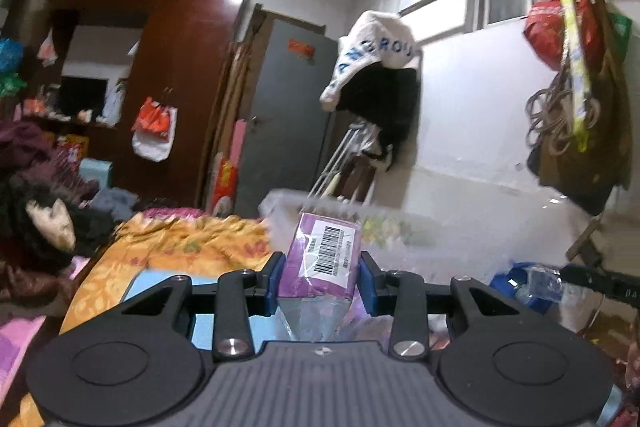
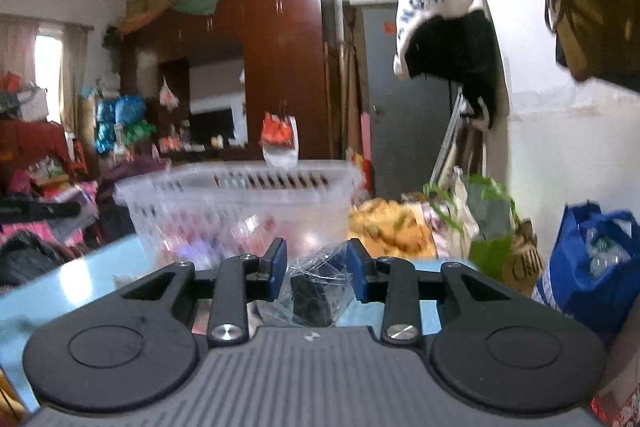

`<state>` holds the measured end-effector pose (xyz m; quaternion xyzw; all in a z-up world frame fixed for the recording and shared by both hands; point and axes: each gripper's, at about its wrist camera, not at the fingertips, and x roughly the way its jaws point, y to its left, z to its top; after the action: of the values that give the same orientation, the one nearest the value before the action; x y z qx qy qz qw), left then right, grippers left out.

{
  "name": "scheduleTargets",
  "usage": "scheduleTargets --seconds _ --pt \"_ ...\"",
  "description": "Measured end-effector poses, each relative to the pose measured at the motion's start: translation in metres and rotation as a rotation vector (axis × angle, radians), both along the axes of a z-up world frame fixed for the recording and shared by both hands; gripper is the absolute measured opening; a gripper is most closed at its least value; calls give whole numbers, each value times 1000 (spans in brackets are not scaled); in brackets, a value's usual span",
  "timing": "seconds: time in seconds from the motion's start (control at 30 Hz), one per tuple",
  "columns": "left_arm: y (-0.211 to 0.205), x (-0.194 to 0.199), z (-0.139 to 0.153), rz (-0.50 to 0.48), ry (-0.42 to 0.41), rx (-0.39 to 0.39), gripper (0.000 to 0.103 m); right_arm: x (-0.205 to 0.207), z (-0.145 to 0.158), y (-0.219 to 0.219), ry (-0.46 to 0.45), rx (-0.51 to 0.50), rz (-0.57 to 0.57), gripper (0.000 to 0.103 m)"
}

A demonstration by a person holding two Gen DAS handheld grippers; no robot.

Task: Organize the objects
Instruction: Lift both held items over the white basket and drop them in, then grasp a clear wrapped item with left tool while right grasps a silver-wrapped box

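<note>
My left gripper (image 1: 320,277) is shut on a purple packet (image 1: 324,255) with a white barcode label, wrapped in clear film; its blue pads press both sides. The packet is held up in front of a clear plastic basket (image 1: 396,231). In the right wrist view my right gripper (image 2: 317,267) is shut on a clear crinkly bag with a black item inside (image 2: 314,291). The same clear slatted basket (image 2: 240,203) stands just beyond it on a light blue tabletop (image 2: 72,279), with several things blurred inside.
A bed with an orange flowered cover (image 1: 176,251) lies left of the basket. A dark wood wardrobe (image 1: 172,67) and grey door (image 1: 288,115) stand behind. A blue shopping bag (image 2: 592,267) and a green bag (image 2: 488,223) sit at the right. Clothes hang on the wall rail (image 1: 376,67).
</note>
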<state>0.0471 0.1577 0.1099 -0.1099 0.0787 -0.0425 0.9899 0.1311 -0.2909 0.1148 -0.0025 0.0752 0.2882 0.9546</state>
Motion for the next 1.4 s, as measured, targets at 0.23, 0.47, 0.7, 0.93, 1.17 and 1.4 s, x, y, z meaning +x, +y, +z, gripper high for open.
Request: scheduleTargets --seconds 0.23,0.47,0.7,0.93,1.17,1.4 --pt "-38 58 72 -79 18 47 42 30 67 69 -25 -59 87 36" --pt "-59 133 57 -40 129 168 83 88 61 116 18 -123 48 83" --pt "-40 66 35 -79 16 108 83 35 42 64 -50 -21 37 103" --pt "-21 44 -19 -24 176 173 86 55 -13 30 233 -100 53 103" --pt "-6 62 -44 -61 291 137 86 91 -43 33 459 -26 106 103" --pt "-14 78 -58 -116 388 159 86 100 -53 30 521 -1 88 98"
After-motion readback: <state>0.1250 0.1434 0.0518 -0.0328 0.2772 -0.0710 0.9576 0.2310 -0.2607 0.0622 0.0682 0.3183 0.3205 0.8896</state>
